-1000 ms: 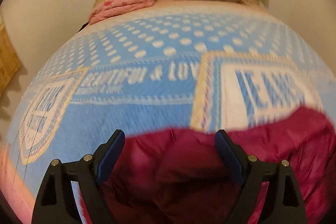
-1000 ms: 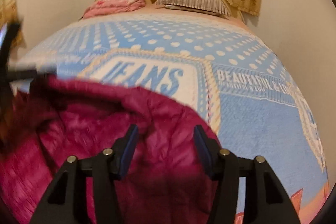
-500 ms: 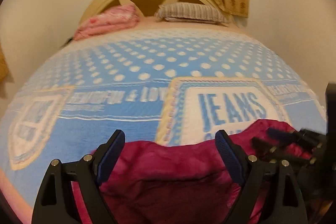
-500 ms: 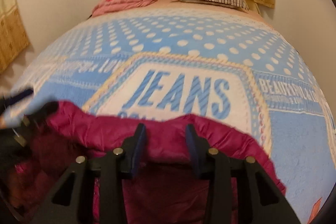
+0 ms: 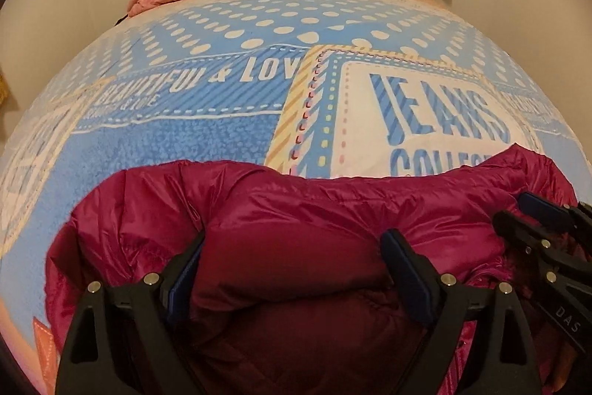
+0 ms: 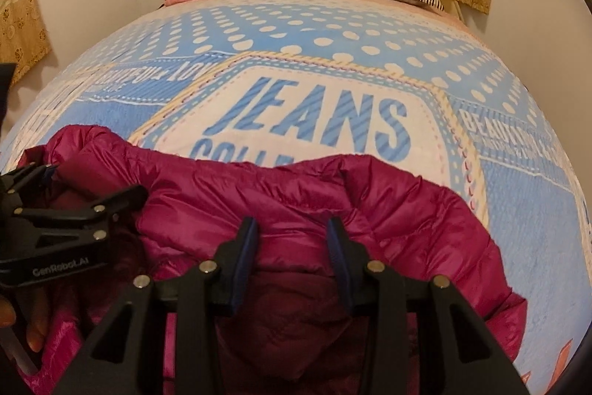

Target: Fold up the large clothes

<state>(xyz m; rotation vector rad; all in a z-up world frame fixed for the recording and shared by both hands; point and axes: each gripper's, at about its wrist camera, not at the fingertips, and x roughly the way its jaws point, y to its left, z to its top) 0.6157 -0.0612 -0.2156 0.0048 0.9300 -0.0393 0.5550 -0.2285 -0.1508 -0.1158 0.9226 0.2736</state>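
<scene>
Magenta puffer jacket (image 5: 296, 217) is lying bunched on the bed's blue blanket (image 5: 207, 143), right at the near edge of the big white "JEANS" patch (image 6: 314, 121), with its far hem covering the bottom line of lettering on that patch. So it's on the bed, but nowhere near folded imo: one thick roll of fabric is doubled over toward the camera, and the rest is a lumpy heap with no neat edges. Can't pick out sleeves or a collar from here.

Left gripper (image 5: 292, 269) has its tongs spread wide, straddling the fat roll on the side of the jacket away from the patch. Right gripper (image 6: 292, 258) sits on the patch side, tongs much closer together with a puffy bit between them, but there's a visible gap and I honestly can't tell if it's actually pinching.

I'd guess what's left is basically everything: spread it flat, sleeves in, fold in half.
</scene>
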